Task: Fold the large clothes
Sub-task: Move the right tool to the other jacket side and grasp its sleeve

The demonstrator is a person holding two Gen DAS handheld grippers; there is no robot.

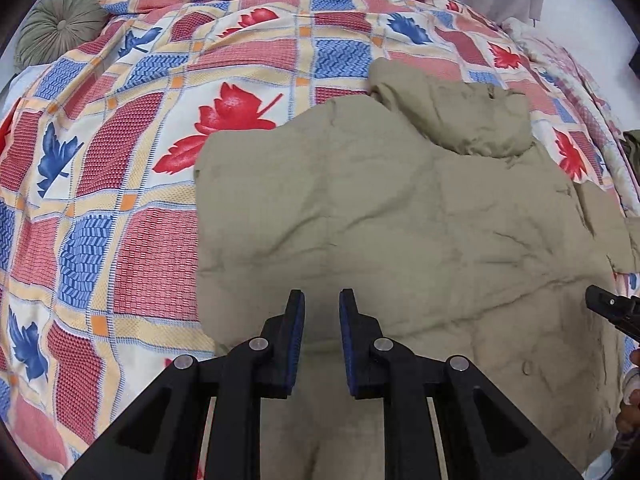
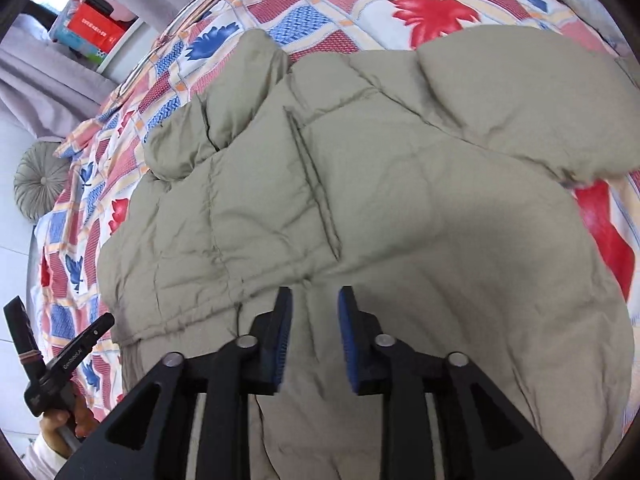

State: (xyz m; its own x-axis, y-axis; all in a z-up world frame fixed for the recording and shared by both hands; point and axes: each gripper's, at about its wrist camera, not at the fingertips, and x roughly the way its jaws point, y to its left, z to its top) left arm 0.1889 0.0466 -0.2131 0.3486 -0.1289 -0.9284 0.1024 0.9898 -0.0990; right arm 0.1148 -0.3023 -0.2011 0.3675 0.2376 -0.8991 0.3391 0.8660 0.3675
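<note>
The khaki padded jacket [image 1: 380, 216] lies spread on the patterned bedspread [image 1: 120, 160], toward the bed's near edge, one sleeve [image 2: 520, 100] already folded across the body. Left gripper [image 1: 322, 300]: jaws narrowly parted, nothing between them, hovering above the jacket near its hem. Right gripper [image 2: 314, 296]: jaws narrowly parted, empty, over the jacket. Judgement: folding is partly done; the other sleeve and body folds remain.

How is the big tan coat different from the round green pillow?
The tan coat lies flat and square-quilted on the patchwork bedspread; the round pillow sits at the bed's edge, pleated around a centre button. The coat looks far larger. Both are soft and dull greenish.
</note>
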